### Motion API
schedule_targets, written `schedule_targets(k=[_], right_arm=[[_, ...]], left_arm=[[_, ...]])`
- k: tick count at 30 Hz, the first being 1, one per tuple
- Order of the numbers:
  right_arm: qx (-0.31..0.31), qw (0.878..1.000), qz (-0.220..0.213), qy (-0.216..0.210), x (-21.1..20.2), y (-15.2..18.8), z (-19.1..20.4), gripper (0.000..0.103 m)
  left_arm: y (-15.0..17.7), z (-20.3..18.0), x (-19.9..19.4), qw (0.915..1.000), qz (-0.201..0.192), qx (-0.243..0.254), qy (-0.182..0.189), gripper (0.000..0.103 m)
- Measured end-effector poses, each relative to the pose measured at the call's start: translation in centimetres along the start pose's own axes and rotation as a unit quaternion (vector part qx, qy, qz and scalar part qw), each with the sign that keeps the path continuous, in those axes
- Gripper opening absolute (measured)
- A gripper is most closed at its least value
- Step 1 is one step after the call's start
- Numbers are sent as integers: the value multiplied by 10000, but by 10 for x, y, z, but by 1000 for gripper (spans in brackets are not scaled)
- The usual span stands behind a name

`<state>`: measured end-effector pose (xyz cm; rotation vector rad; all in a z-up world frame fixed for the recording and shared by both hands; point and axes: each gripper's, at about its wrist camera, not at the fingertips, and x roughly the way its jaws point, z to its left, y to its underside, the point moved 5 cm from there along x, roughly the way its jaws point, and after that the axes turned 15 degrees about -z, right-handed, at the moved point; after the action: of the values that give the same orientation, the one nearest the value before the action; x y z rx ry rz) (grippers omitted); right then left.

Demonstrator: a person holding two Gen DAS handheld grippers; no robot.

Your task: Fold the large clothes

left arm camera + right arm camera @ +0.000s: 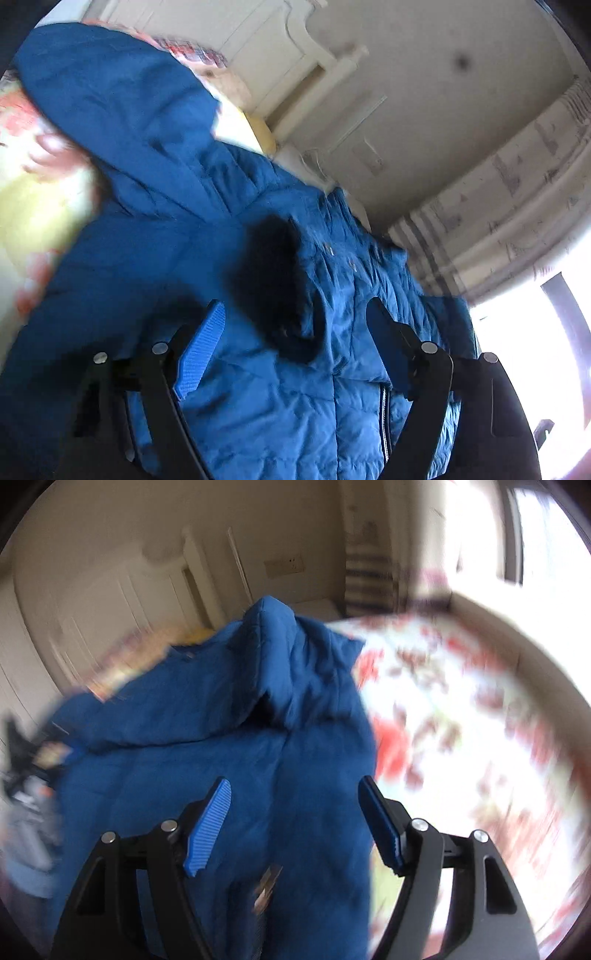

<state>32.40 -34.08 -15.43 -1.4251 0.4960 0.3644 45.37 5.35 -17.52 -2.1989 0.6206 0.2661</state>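
Garment: puffy blue quilted jacket [266, 387], spread rumpled over floral red-and-white bedspread [461, 709].
Left gripper [295, 321]: jaws apart, empty, over zipper.
Right gripper [295, 797]: jaws apart, empty.
Risk: slippery padding springing back; single-layer pinch.

1. A floral bedspread [461, 716], white with red blotches, spreads ahead and right of the right claw, blurred.
2. A yellow pillow [258, 134] lies far ahead of the left claw.
3. A cream panelled wardrobe [110, 602] stands beyond the right claw, to the left.
4. A striped curtain [517, 206] hangs to the upper right of the left claw, beside a bright window [535, 362].
5. A wall socket [284, 565] sits straight ahead, high up.
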Motion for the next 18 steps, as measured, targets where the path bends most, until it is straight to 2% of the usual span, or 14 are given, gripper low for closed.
schedule_targets(k=[1, 3, 5, 6, 7, 9, 10, 12, 15, 16, 18], right_arm=[[-181, 9997, 108, 112, 15, -3, 2, 71], [-499, 9980, 213, 333, 36, -7, 6, 71], [-862, 9944, 306, 530, 54, -8, 11, 71], [-953, 9931, 354, 583, 60, -9, 14, 76], [-1077, 9912, 355, 678, 65, -10, 17, 79], [-1227, 9888, 308, 790, 69, -9, 20, 85], [-1208, 9888, 280, 835, 70, -7, 18, 86], [-1102, 9901, 219, 837, 69, -8, 15, 88], [-660, 9932, 181, 944, 67, -11, 1, 88], [-333, 9951, 192, 907, 67, -11, -10, 88], [79, 9965, 212, 799, 66, -9, -22, 88]], left_arm=[[7, -6, 13, 9992, 348, 176, 44, 75], [11, -18, 20, 9972, 396, 625, -76, 76], [15, -26, 27, 9945, 557, 883, 5, 70], [15, -27, 30, 9940, 593, 923, -14, 43], [15, -22, 34, 9941, 745, 785, -23, 39], [10, -14, 34, 9959, 787, 446, 69, 19], [9, -12, 27, 9967, 744, 300, 142, 15], [-1, -11, 1, 9983, 408, 43, 426, 13], [-24, -29, -43, 9969, -166, 87, 761, 12], [-33, -33, -60, 9960, -397, 150, 782, 12], [-42, -32, -71, 9960, -511, 272, 674, 12]])
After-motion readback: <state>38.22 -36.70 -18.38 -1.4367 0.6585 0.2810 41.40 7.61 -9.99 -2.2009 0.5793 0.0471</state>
